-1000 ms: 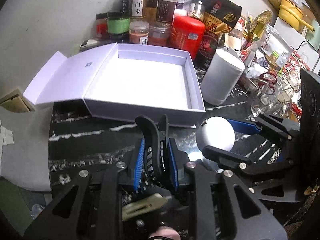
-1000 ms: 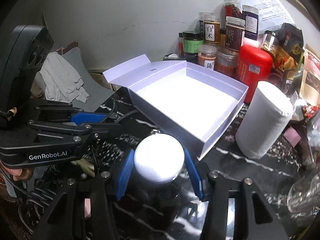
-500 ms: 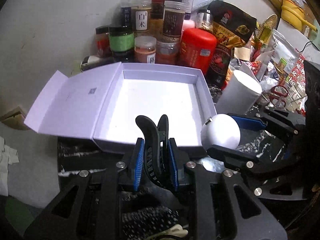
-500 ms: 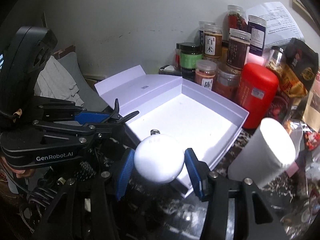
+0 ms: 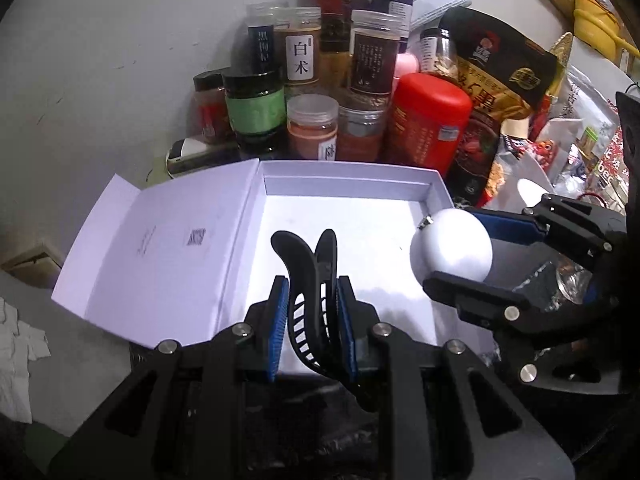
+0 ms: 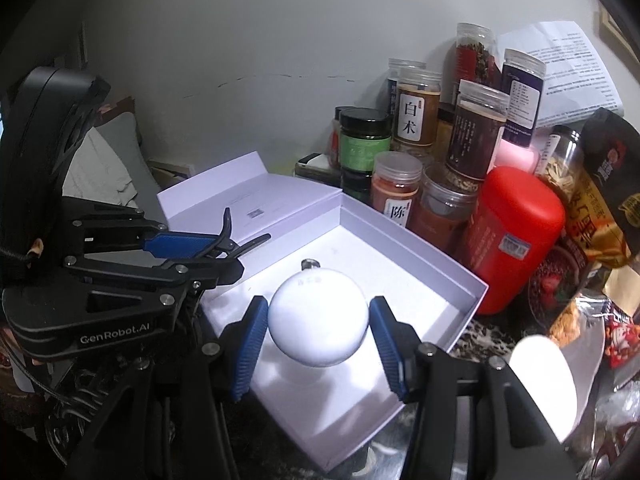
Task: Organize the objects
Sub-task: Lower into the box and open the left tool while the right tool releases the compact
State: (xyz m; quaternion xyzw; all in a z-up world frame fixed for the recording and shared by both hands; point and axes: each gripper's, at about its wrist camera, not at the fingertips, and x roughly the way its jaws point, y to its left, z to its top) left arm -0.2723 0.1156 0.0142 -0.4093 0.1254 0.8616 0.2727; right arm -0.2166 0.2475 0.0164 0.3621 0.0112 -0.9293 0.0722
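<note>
An open white box [image 5: 352, 184] lies on the dark marbled tabletop with its lid flap [image 5: 160, 248] spread to the left. My left gripper [image 5: 312, 304] is shut on a black hair claw clip [image 5: 304, 264], which stands upright between the blue pads over the box's near edge. My right gripper [image 6: 318, 320] is shut on a white round bulb [image 6: 316, 312] with a small metal tip, held above the box floor. From the right wrist view the left gripper [image 6: 224, 256] and the clip [image 6: 232, 240] sit at the left, over the lid hinge [image 6: 304, 208].
Several spice jars [image 5: 304, 60] and a red canister [image 5: 428, 120] crowd the wall just behind the box. Snack bags [image 5: 500, 80] pile up at the right. A white cylinder [image 6: 544, 380] stands right of the box, and a grey cloth [image 6: 92, 176] lies far left.
Both grippers have moved forward from in front of the box to over it, and the clip and the bulb now hang above its interior. Both grips are unchanged.
</note>
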